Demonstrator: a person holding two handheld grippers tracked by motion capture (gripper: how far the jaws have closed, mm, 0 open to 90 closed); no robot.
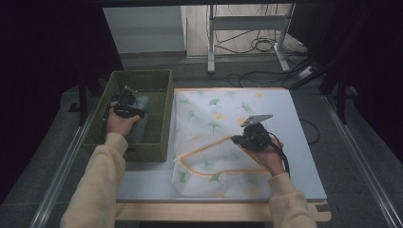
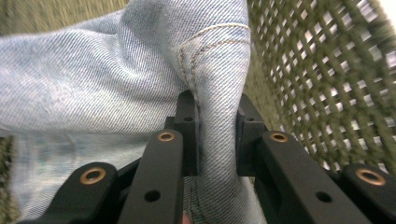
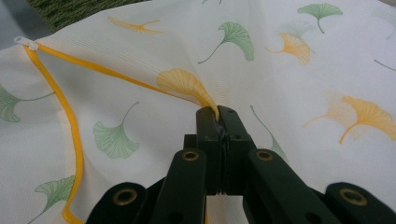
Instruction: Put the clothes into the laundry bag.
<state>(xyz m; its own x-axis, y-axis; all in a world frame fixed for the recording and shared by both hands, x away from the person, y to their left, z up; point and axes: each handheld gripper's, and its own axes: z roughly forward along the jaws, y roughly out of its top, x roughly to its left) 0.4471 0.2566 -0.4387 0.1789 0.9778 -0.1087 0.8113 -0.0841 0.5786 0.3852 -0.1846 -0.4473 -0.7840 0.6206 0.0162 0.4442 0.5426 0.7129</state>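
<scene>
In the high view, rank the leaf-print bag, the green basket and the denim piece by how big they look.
1. leaf-print bag, largest.
2. green basket, smaller.
3. denim piece, smallest, partly hidden in the basket under the left gripper.

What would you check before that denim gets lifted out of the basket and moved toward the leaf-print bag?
1. Left gripper clamps a fold of the denim garment: ok.
2. Right gripper pinches the laundry bag at its orange zipper edge: ok.
3. Bag mouth is lifted wide enough for the garment: cannot tell.
4. Garment hangs free of the woven basket: cannot tell.
5. Bag lies flat on the table, not over its edge: ok.
</scene>
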